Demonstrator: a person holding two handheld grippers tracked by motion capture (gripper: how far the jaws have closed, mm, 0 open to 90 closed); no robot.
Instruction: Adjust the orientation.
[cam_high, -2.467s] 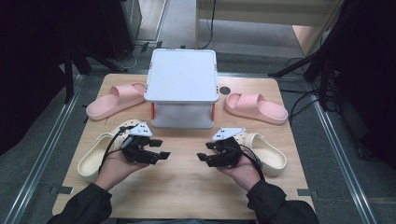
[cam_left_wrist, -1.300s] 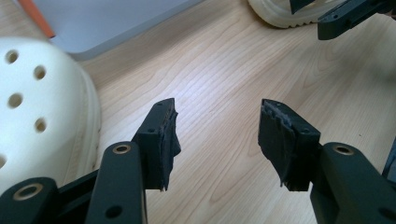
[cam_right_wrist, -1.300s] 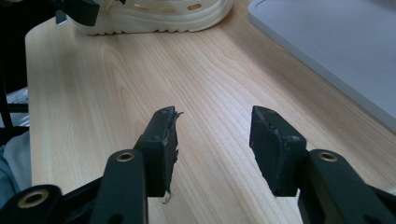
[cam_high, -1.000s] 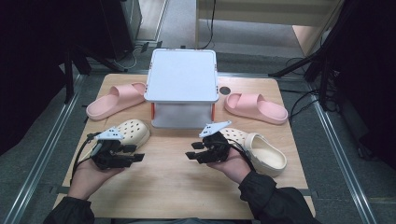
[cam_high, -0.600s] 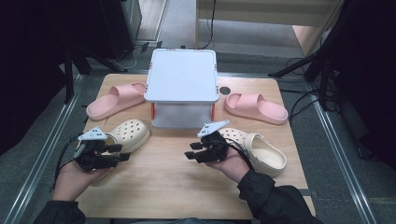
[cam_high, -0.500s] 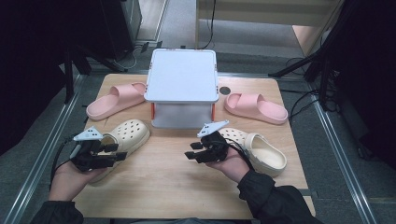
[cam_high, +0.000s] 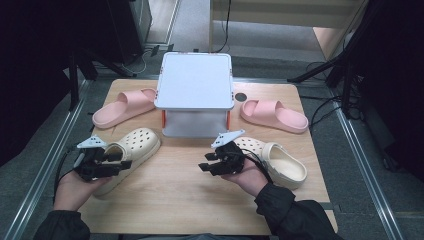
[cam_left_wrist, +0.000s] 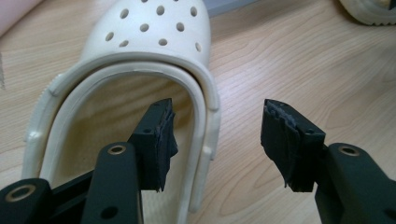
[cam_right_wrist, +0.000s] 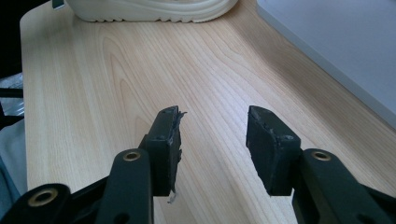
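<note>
Cream clog (cam_left_wrist: 140, 60) lay on the table's (cam_high: 200, 200) left side; my left gripper (cam_left_wrist: 217, 135), jaws just opening, straddled its heel rim without contact; right gripper (cam_right_wrist: 212, 140) stood spread, empty

Two pink slides (cam_high: 124, 107) (cam_high: 274, 115) flank a white box (cam_high: 195, 94).

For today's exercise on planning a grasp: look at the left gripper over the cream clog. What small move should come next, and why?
Probably close the left gripper on the side rim of the cream clog. Its jaws, which have just been opening, stand apart with that rim between them, one jaw inside the heel opening and one outside, neither pressing yet.
</note>
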